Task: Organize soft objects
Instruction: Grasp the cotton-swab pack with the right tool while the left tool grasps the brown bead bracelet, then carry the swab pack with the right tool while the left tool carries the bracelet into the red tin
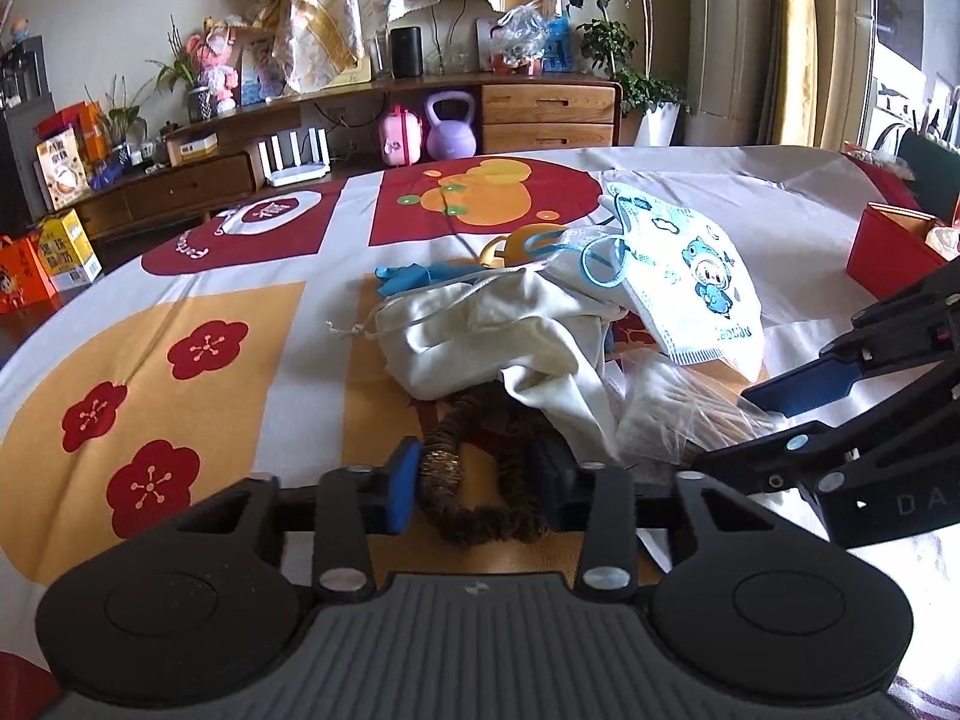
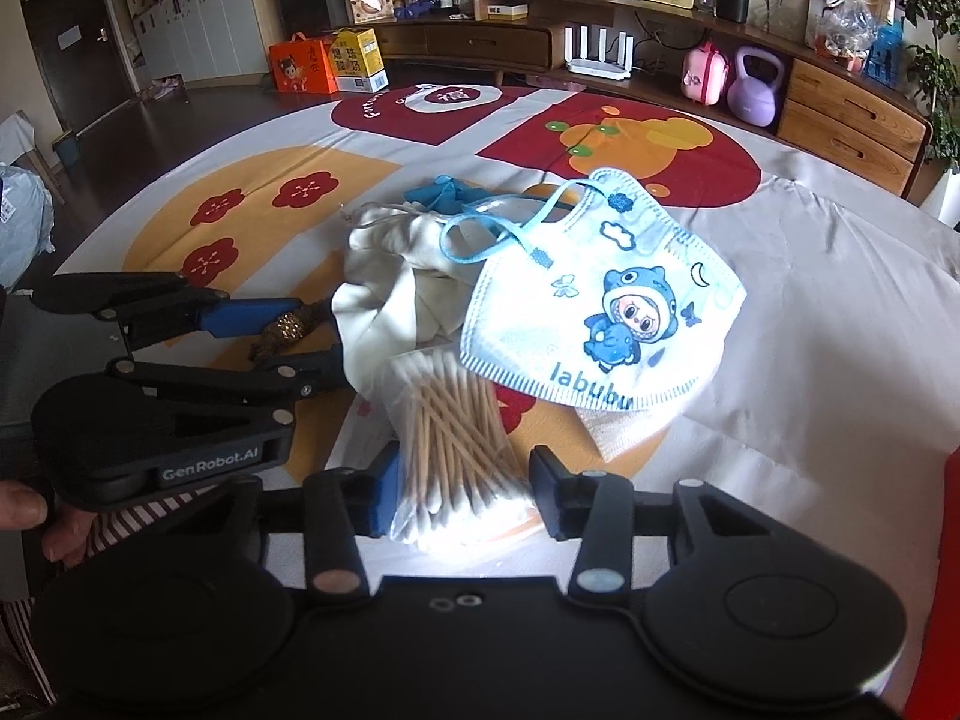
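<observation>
A brown scrunchie (image 1: pixel 474 522) with a gold band lies on the patterned tablecloth (image 1: pixel 198 312), partly under a cream drawstring bag (image 1: pixel 480 330). My left gripper (image 1: pixel 474 480) has a pad pressed against each side of it. In the right wrist view the same scrunchie (image 2: pixel 288 324) sits between the left gripper's (image 2: pixel 294 339) fingers. My right gripper (image 2: pixel 462 492) is shut on a clear bag of cotton swabs (image 2: pixel 456 420). A child's face mask (image 2: pixel 600 312) with a blue cartoon print rests on top of the pile. A blue glove (image 2: pixel 444 192) lies behind the cream bag.
A white folded gauze (image 2: pixel 618 432) pokes out under the mask. A red box (image 1: pixel 888 252) stands at the table's right edge. Beyond the table are a wooden sideboard (image 1: pixel 540 108), a purple kettlebell (image 1: pixel 450 126) and gift boxes on the floor. A person's hand (image 2: pixel 24 510) holds the left gripper.
</observation>
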### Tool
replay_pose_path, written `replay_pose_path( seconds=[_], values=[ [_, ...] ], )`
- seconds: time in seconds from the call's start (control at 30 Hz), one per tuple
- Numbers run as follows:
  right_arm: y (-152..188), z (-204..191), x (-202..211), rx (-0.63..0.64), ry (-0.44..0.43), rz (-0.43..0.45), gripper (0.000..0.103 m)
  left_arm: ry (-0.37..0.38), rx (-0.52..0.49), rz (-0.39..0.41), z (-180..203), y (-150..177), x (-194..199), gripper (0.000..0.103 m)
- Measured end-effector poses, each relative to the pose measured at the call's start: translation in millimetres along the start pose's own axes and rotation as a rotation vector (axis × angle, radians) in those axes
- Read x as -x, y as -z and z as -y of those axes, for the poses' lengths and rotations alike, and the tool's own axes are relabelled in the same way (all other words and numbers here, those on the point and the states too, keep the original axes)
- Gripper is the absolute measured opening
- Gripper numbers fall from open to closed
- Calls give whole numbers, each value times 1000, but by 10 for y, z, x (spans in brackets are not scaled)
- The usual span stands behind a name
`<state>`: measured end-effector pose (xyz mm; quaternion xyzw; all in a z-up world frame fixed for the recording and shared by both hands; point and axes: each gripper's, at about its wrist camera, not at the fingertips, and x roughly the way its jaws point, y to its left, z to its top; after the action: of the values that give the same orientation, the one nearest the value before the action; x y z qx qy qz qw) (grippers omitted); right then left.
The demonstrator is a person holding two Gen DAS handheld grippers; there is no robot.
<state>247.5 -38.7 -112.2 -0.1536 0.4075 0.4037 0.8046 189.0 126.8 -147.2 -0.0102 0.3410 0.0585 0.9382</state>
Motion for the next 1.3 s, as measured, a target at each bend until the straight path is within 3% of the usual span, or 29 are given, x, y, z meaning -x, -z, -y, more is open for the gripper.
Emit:
replay_pose_path(
  seconds=[0.13, 0.23, 0.9, 1.3],
  values=[
    [26, -25, 53, -21, 6, 7, 39, -19, -9, 4, 30, -6, 18, 21],
    [51, -22, 98, -45, 7, 9, 38, -26, -4, 5, 22, -11, 27, 19],
    [500, -157, 759, -235, -8, 61, 37, 13, 112, -18, -91, 119, 447, 18],
    [691, -138, 1298, -313, 50, 118, 37, 109, 139, -5, 155, 60, 951, 18]
  ],
)
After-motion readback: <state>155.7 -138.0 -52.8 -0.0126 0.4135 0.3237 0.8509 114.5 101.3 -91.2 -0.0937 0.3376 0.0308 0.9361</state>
